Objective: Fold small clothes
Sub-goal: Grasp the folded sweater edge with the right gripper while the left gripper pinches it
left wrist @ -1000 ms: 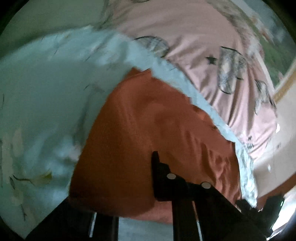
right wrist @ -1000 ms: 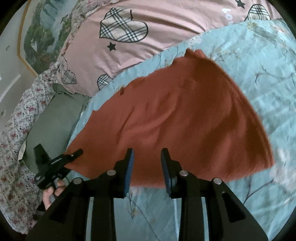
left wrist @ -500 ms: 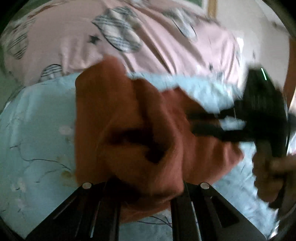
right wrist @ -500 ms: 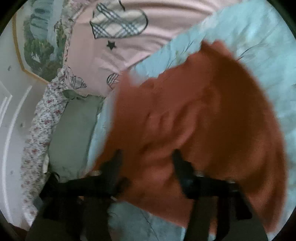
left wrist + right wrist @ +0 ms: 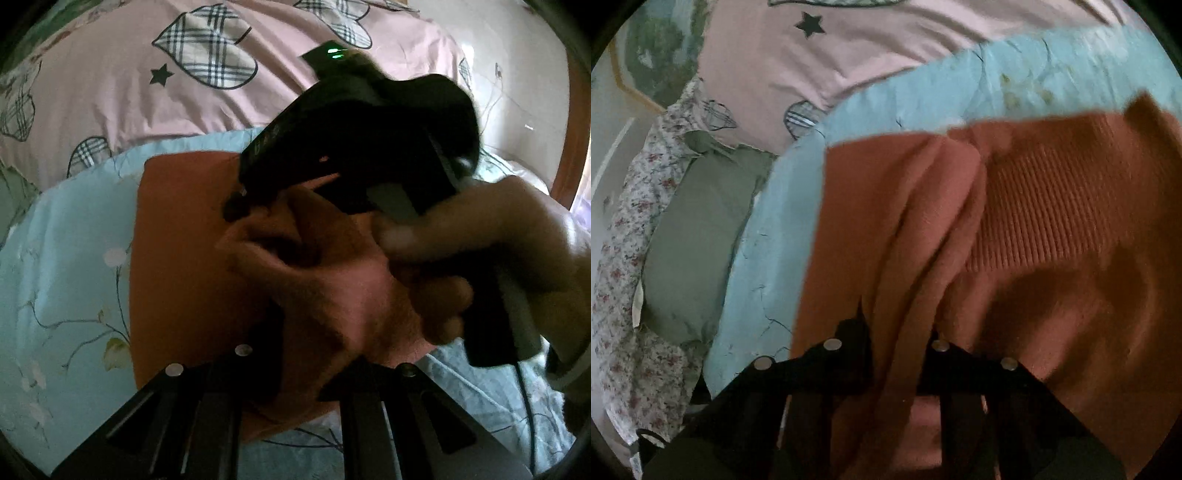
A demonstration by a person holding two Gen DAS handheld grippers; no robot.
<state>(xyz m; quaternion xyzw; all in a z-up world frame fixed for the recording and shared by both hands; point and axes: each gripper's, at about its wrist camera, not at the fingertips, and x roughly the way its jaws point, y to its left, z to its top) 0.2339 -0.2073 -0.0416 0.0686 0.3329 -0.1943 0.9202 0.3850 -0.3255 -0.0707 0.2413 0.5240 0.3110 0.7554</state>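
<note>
Pale blue bedding printed with thin branches and small blossoms (image 5: 70, 266) covers the bed on which the work takes place. On it lies the rust-orange knitted garment (image 5: 184, 236), part flat on the sheet and part gathered up into thick folds; the right wrist view shows a ribbed panel of the same garment (image 5: 1045, 214) beside those folds. The left gripper (image 5: 306, 373) is clenched on a bunched fold of the knit, which fills the gap between its black fingers. The right gripper (image 5: 897, 354) likewise grips a hanging fold that runs down between its fingers, and in the left wrist view its black body (image 5: 354, 140) hovers over the garment, tilted, a green light showing on top, held by the person's hand (image 5: 487, 251). Beyond the sheet lies a pink quilt with plaid hearts and black stars (image 5: 122, 70). To the left in the right wrist view are a grey-green cushion (image 5: 690, 240) and a floral-print cloth (image 5: 624, 295).
</note>
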